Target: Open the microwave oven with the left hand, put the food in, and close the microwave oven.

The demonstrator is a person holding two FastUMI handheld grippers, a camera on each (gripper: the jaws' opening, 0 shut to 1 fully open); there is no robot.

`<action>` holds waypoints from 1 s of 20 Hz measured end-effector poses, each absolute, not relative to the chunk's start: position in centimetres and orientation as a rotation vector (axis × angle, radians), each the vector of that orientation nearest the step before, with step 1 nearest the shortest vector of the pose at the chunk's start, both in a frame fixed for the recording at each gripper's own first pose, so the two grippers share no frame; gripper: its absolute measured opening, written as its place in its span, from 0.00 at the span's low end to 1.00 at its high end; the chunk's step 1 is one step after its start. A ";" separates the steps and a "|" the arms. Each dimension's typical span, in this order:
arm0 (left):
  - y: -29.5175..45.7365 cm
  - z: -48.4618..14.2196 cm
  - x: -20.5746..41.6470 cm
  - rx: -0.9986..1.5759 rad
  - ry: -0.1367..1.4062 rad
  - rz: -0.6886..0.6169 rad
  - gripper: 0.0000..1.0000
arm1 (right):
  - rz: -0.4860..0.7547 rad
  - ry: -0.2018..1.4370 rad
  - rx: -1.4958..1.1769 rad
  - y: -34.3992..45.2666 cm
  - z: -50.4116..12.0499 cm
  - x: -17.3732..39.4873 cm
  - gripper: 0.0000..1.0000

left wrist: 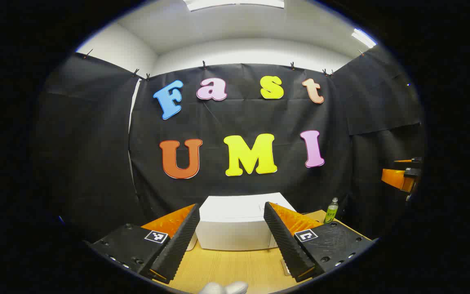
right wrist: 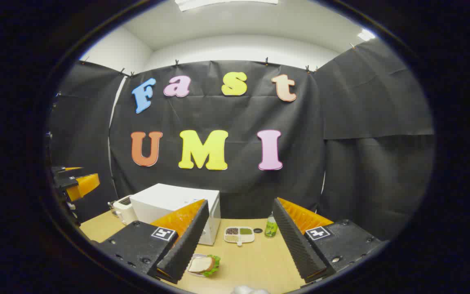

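I have both grippers raised in front of the desk (right wrist: 259, 261), each with its jaws spread wide and nothing between them. The left gripper (left wrist: 233, 241) faces the microwave (left wrist: 235, 222), which sits toward the desk's back edge with its door shut; I cannot make out a handle or latch from here. The right gripper (right wrist: 239, 245) looks down at the sandwich (right wrist: 203, 264) on its plate near the front edge, just ahead of the microwave's right front corner. My main worry is the door: judged from this, its sweep could pass over the sandwich and knock it off the front edge if it swings that way. Pulling a light oven by the door could also drag it forward. The tray (right wrist: 239, 234) of grains and the bottle (right wrist: 271, 228) stand beside the microwave toward the back, near enough for my right gripper to clip them while carrying the food in.
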State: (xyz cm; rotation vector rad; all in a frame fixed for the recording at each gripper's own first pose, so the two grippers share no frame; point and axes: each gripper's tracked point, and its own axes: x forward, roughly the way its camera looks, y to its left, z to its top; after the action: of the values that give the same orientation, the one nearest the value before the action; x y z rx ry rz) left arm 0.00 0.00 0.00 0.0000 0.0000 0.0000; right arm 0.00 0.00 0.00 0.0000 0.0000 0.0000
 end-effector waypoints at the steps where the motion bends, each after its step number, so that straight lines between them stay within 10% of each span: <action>1: 0.1 -0.2 0.2 0.000 0.006 0.001 0.96 | 0.000 0.001 0.003 -0.1 -0.1 0.1 1.00; 20: -5.1 -7.9 6.8 -0.015 0.019 -0.081 0.97 | -0.044 0.030 -0.007 -2.8 0.5 0.8 1.00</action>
State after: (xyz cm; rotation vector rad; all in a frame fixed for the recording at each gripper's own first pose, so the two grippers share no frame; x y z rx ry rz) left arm 6.84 -5.08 -7.93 -0.0153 0.0195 -0.0806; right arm 0.84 -2.83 0.46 -0.0066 0.0303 -0.0444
